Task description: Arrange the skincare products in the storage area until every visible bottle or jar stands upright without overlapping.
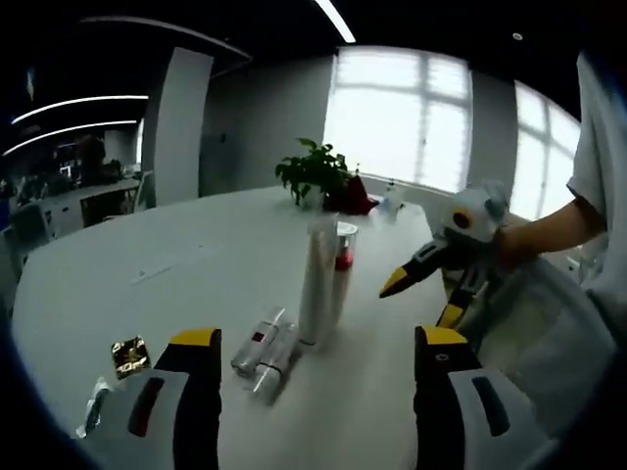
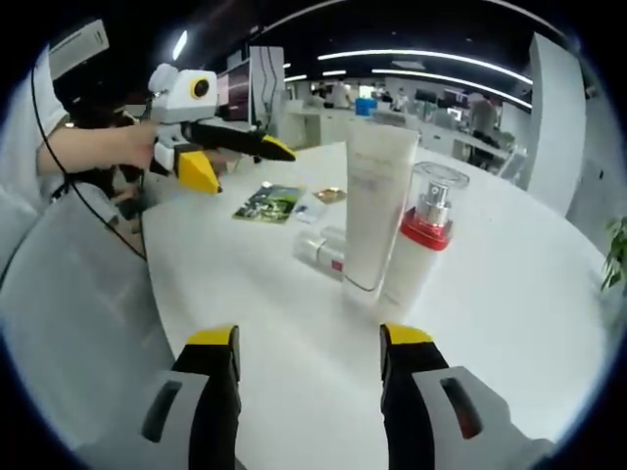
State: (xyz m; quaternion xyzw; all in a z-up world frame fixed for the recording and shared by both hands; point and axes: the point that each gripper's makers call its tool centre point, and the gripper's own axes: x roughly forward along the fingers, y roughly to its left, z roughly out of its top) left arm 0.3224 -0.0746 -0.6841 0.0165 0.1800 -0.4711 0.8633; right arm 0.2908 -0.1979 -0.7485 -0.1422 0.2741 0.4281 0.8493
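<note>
A tall white tube (image 1: pixel 318 279) (image 2: pixel 377 211) stands upright on the white round table (image 1: pixel 186 264) (image 2: pixel 519 294). A clear pump bottle with a red collar (image 1: pixel 343 257) (image 2: pixel 423 240) stands upright, touching or nearly touching the tube. Two small silver bottles (image 1: pixel 265 351) (image 2: pixel 321 250) lie flat side by side at the tube's foot. My left gripper (image 1: pixel 318 343) (image 2: pixel 245 166) is open and empty, short of the lying bottles. My right gripper (image 2: pixel 309 343) (image 1: pixel 421 301) is open too, hovering off the table's edge and aimed at the tube.
A gold packet (image 1: pixel 128 354) (image 2: pixel 330 195), a clear sachet (image 1: pixel 93 406) and a printed leaflet (image 2: pixel 266 203) lie near the table's edge. A potted plant (image 1: pixel 313 171) and a red item (image 1: pixel 353 196) stand at the far side. A person's arm (image 1: pixel 549 230) holds the right gripper.
</note>
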